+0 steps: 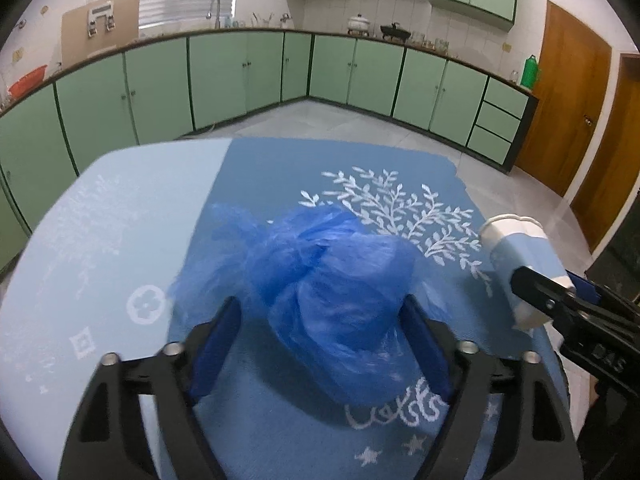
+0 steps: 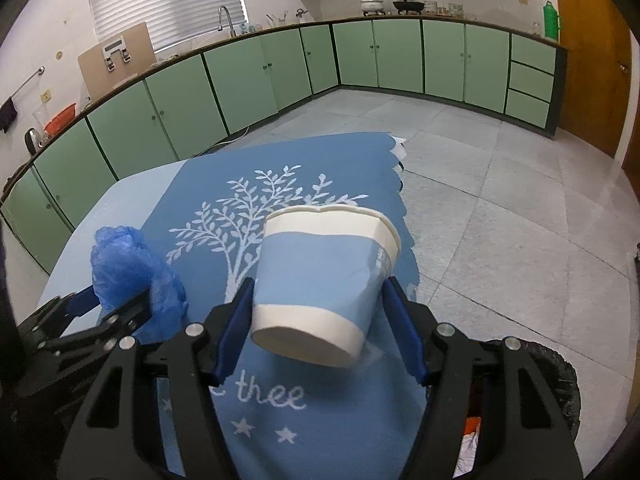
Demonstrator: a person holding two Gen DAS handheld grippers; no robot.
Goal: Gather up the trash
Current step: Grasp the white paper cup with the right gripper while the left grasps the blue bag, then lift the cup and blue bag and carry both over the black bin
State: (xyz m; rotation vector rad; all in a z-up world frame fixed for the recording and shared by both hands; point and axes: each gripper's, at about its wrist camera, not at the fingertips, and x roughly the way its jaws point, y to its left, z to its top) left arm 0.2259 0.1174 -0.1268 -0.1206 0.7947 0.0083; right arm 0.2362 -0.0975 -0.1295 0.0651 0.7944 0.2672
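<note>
A crumpled blue plastic bag (image 1: 340, 280) sits between the fingers of my left gripper (image 1: 322, 304), which is shut on it and holds it just above the tablecloth. In the right wrist view the same bag (image 2: 124, 256) bulges out of the left gripper (image 2: 136, 300) at the far left. My right gripper (image 2: 320, 284) is shut on a blue and white paper cup (image 2: 320, 272), pads on its two sides. The cup is tilted, bottom toward the camera, and off the table. From the left wrist view the cup (image 1: 520, 248) hangs at the right in the right gripper (image 1: 536, 280).
A blue tablecloth (image 2: 332, 160) with a white tree print covers the table. A black-lined bin (image 2: 560, 376) with some rubbish in it stands low at the right, beside the table's edge. Beyond are a tiled floor (image 2: 500, 208), green cabinets (image 2: 248, 80) and a wooden door (image 1: 568, 92).
</note>
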